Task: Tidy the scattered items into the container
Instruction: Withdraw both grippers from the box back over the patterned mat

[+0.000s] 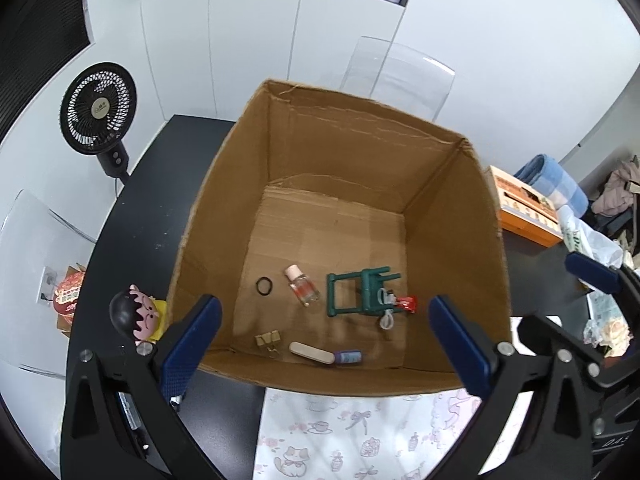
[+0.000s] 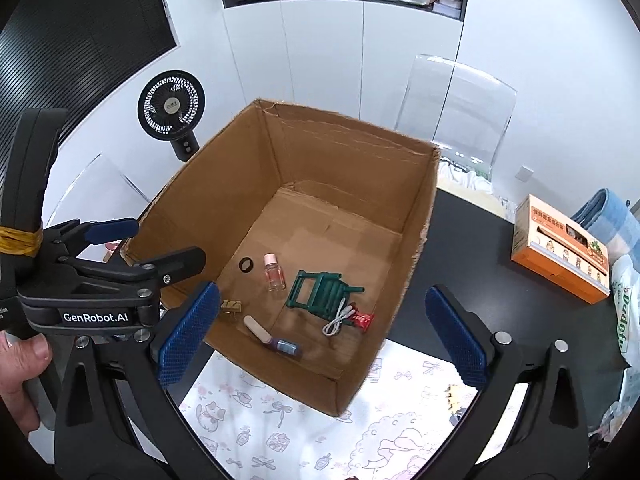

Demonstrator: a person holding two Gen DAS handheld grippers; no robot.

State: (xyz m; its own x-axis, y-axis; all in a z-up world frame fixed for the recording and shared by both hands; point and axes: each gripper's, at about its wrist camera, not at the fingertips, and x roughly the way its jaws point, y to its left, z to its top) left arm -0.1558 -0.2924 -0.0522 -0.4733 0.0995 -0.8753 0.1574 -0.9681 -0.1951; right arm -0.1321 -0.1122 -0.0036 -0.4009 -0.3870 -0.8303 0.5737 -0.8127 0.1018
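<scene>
1. Cardboard box (image 1: 340,152) sits open on our dark surface (image 1: 132,208), corrugated brown walls, small items on its floor: green toy chair (image 1: 360,292), clear little bottle (image 1: 303,289), black ring (image 1: 264,286).
2. Left claw (image 1: 324,344) is spread wide, empty; right claw (image 2: 322,336) too.
3. Only our left view shows the round-headed doll figure (image 1: 138,314); only the right shows a hand (image 2: 18,372).
4. Blue pads (image 2: 188,332) look knobbly.

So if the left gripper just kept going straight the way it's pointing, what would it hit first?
Probably the floor of the cardboard box, near the small clear bottle and green toy chair. The left gripper is open and empty; depth is unclear.
</scene>
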